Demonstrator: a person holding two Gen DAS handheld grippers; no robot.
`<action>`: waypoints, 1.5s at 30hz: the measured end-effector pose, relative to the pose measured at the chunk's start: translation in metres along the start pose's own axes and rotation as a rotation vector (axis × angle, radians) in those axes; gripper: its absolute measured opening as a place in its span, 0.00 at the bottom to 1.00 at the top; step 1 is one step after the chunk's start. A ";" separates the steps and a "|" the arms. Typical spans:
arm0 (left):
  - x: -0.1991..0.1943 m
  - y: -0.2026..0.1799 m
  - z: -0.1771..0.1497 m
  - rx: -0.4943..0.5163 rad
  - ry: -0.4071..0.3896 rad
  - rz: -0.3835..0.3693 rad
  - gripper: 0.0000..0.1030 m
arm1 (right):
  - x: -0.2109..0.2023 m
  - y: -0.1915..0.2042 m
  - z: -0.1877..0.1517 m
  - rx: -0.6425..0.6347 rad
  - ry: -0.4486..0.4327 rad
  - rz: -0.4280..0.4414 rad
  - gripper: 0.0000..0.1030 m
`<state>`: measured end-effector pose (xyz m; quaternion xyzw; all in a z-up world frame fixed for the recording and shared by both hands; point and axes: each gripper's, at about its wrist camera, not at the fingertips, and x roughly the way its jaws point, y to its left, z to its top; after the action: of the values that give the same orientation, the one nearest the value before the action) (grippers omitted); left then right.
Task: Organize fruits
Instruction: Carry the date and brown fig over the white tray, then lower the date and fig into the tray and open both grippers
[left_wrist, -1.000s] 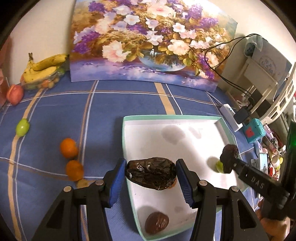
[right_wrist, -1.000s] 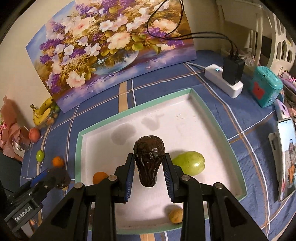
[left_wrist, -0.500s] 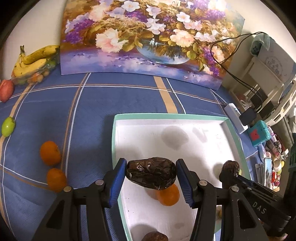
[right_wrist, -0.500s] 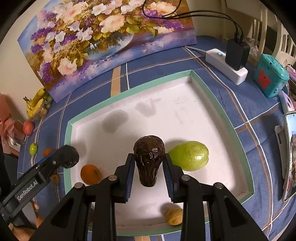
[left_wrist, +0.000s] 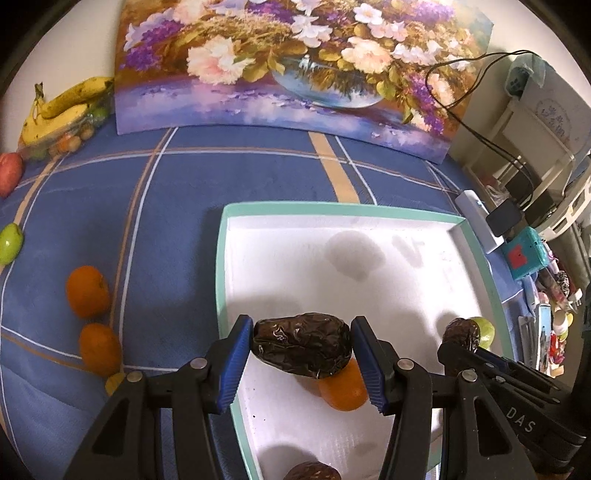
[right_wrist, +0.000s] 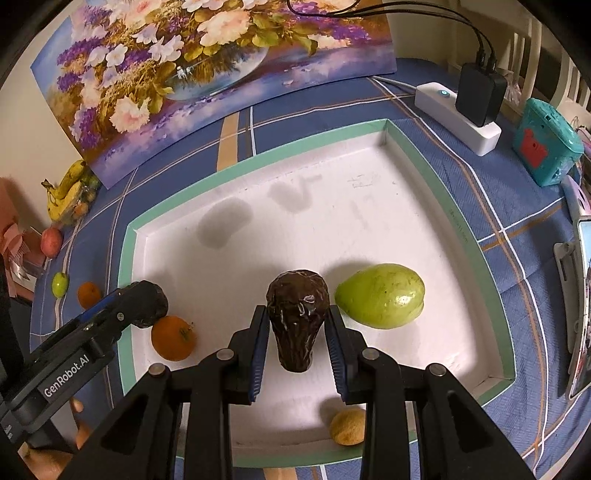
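My left gripper (left_wrist: 301, 354) is shut on a dark brown wrinkled fruit (left_wrist: 301, 349), held crosswise just above the left side of the white tray with the green rim (left_wrist: 221, 266). An orange (left_wrist: 343, 389) lies in the tray right under it. My right gripper (right_wrist: 297, 332) is shut on a second dark wrinkled fruit (right_wrist: 297, 314), held low over the tray floor beside a large green fruit (right_wrist: 382, 295). In the right wrist view the left gripper (right_wrist: 147, 304) shows at the tray's left edge, next to the orange (right_wrist: 173, 338).
On the blue checked cloth left of the tray lie two oranges (left_wrist: 88, 291), a small green fruit (left_wrist: 9, 243), a red fruit (left_wrist: 9, 173) and bananas (left_wrist: 66, 107). A flower painting (left_wrist: 295, 62) stands behind. A power strip (right_wrist: 458, 110), a teal box (right_wrist: 546, 142) and a phone (right_wrist: 583, 314) sit right.
Both grippers have sunk toward the tray with their dark fruits still held. The left one has moved in over the tray, so the orange now lies beneath its fruit.
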<state>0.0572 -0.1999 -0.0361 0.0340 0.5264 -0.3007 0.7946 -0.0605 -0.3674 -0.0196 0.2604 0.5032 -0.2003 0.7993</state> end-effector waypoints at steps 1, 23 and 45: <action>0.002 0.001 -0.001 -0.006 0.008 0.001 0.56 | 0.002 0.000 -0.001 0.000 0.007 -0.004 0.31; 0.004 -0.001 -0.002 -0.004 0.051 0.024 0.58 | 0.017 0.001 -0.006 -0.019 0.060 -0.042 0.31; -0.047 -0.003 0.007 0.002 0.036 0.014 0.62 | -0.026 0.008 -0.001 -0.040 -0.057 -0.055 0.32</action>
<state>0.0495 -0.1841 0.0080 0.0436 0.5399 -0.2950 0.7871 -0.0679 -0.3590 0.0054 0.2246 0.4909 -0.2192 0.8127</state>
